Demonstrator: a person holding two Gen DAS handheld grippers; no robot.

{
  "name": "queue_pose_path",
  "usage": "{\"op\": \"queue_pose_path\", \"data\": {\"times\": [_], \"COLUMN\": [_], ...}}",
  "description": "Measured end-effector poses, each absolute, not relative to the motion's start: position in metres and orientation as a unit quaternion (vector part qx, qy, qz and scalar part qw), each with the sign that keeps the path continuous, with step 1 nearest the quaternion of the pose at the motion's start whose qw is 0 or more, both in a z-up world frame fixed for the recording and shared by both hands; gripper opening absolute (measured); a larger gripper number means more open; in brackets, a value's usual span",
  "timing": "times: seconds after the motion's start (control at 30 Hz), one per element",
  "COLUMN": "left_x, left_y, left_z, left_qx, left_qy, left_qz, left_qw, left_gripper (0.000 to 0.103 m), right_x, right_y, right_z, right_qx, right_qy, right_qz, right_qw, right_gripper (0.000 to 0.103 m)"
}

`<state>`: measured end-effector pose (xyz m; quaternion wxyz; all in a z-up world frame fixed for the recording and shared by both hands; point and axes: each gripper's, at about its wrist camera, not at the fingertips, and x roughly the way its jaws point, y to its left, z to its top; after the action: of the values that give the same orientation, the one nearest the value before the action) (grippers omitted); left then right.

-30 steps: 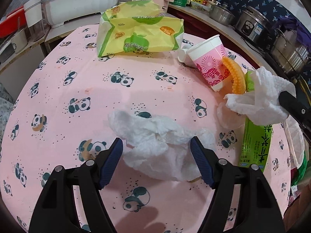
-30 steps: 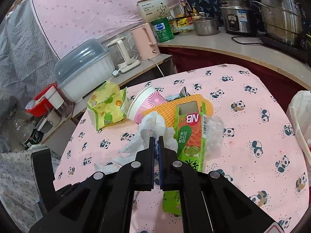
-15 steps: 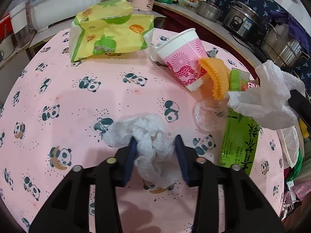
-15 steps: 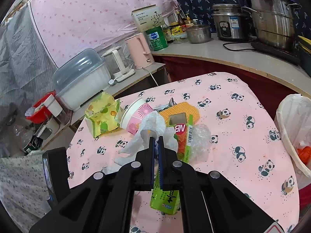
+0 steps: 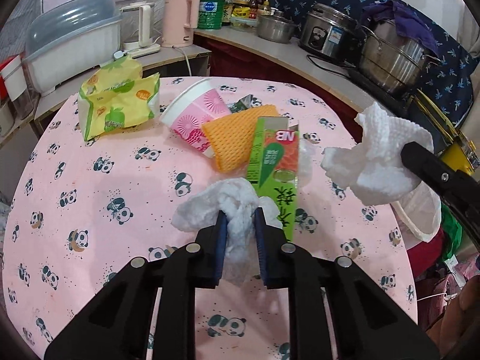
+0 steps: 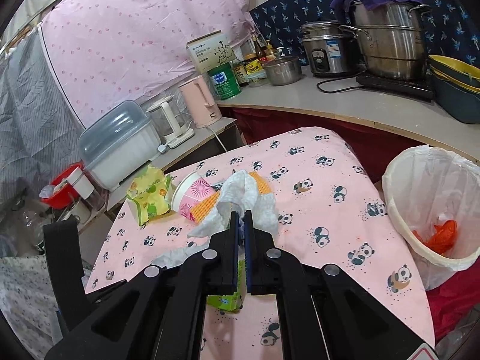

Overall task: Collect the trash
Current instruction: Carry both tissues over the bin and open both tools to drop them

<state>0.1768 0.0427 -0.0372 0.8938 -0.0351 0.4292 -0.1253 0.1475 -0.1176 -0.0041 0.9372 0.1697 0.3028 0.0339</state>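
Two crumpled tissues are off the surface (image 5: 90, 180): the left gripper (image 5: 240, 234), whose jaws have just been closing, grips one tissue (image 5: 237, 210); the right gripper (image 6: 241, 225) pinches the other tissue (image 6: 240, 192). Next, I judge, both go to the lined bin (image 6: 399, 219) past the right edge, an open path. Cup (image 5: 195, 117), carton (image 5: 276, 162) and wrapper (image 5: 117, 105) remain.

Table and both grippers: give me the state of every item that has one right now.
left gripper: has just been closing, shut on a crumpled tissue
right gripper: shut on a second tissue, lifted
paper cup: tipped on its side
green carton: lying flat, top open
yellow packet: crumpled, on the table
trash bin: lined, open, orange scrap inside
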Motion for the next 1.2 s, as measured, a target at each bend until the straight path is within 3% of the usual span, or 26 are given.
{"op": "queue_pose_path", "data": {"times": [0.57, 1.2], "left_x": [0.143, 0.131], "left_y": [-0.089, -0.216], "left_z": [0.001, 0.002], "left_qx": [0.025, 0.077], "left_qy": [0.402, 0.399], "left_qz": [-0.216, -0.302], "left_qw": [0.89, 0.862], "left_gripper": [0.018, 0.018], "right_x": [0.083, 0.045], "right_y": [-0.237, -0.341], "right_z": [0.017, -0.002], "right_qx": [0.21, 0.245], "right_qy": [0.257, 0.247], "right_qz": [-0.06, -0.152], "right_qw": [0.942, 0.925], "right_gripper": [0.004, 0.004]}}
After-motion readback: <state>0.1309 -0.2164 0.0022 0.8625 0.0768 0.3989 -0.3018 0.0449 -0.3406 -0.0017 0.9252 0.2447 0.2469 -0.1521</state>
